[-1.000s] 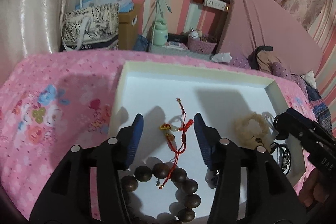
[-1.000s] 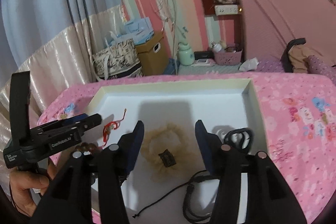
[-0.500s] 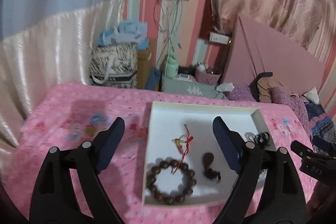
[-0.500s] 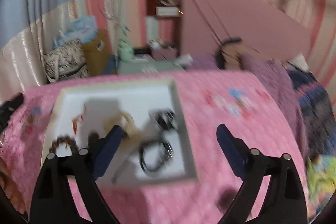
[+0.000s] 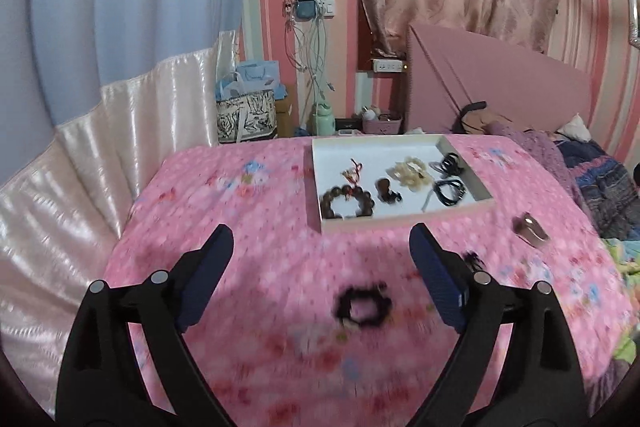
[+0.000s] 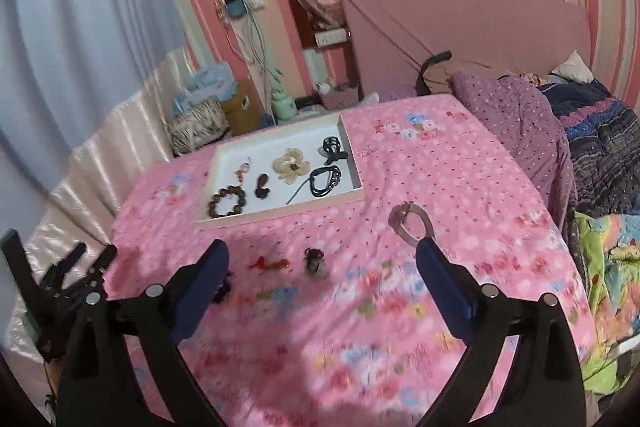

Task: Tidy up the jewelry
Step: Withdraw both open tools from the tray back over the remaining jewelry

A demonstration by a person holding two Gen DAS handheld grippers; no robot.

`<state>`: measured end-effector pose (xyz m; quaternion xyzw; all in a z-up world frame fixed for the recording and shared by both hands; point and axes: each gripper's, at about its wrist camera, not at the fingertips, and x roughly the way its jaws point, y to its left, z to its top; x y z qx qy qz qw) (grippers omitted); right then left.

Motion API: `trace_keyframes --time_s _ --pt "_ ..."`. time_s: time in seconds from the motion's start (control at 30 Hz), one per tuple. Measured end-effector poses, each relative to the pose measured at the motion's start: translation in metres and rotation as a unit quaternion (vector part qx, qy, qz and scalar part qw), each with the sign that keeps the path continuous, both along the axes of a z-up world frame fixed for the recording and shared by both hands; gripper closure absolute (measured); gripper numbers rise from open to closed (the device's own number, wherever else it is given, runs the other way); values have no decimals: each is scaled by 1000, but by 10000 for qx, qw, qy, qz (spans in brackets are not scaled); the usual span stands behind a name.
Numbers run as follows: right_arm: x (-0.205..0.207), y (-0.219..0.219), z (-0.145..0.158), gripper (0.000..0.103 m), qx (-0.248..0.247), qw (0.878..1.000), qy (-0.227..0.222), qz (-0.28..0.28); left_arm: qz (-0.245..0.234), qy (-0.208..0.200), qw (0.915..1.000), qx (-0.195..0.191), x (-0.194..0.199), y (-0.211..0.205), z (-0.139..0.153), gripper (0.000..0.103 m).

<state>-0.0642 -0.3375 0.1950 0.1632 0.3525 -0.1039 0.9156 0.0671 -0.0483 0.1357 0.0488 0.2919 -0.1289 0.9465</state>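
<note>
1. Both raised well above the pink bedspread [image 5: 256, 195]: left hand-held gripper [image 5: 322, 271] spread wide and holding nothing; right hand-held gripper [image 6: 322, 277] likewise wide and bare.
2. White tray [image 6: 280, 213] at the far side of the bed, already carrying a wooden bead bracelet [image 6: 226, 203], a red cord charm [image 5: 352, 173], a dark pendant [image 6: 262, 185], a cream flower piece [image 6: 291, 165] and black cord loops [image 6: 326, 181].
3. Still loose on the spread, nearer than the tray: a dark bead ring [image 5: 362, 306] between the left blue pads, a red-orange trinket [image 6: 269, 264], a small dark charm [image 6: 314, 261], and a metallic bangle [image 6: 412, 223] off to the right. Blurred, so finer detail not readable.
4. Likely step in hand: choosing and descending on the next loose piece, probably the dark bead ring for the left, the bangle or the small charm for the right.
5. Best done by lowering straight down and centring the piece between the pads before narrowing.
6. Worth pinching one side of a ring, not spanning it, to avoid beads rolling out.
7. Soft bedding gives under pressure: light contact only, so fabric stays out of the pinch.
8. Placing in a bare patch of the tray, apart from the cords, to prevent tangling.
</note>
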Motion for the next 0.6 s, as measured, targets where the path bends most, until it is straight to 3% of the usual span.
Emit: trace_keyframes --time_s 0.13,0.17,0.2,0.23,0.27,0.37,0.6 --pt "-32 -5 9 8 552 9981 -38 258 -99 -1 9999 -41 -33 7 15 14" --pt "-33 -8 4 8 869 9957 91 308 -143 -37 9999 -2 -39 6 17 14" --pt "-34 -15 -6 8 1605 9855 298 472 -156 -77 9998 55 -44 5 19 14" --pt "-35 -16 -15 8 2009 9768 552 490 -168 -126 9997 125 -49 4 22 14" --pt "-35 -15 -17 8 2150 9726 636 609 -186 -166 9995 169 -54 3 24 14" --pt "-42 -4 -14 8 2272 9664 551 1071 -231 -229 9993 167 -65 5 30 14" --pt "-53 -4 -15 8 2535 9602 460 1078 -203 -242 9994 136 -75 12 33 14"
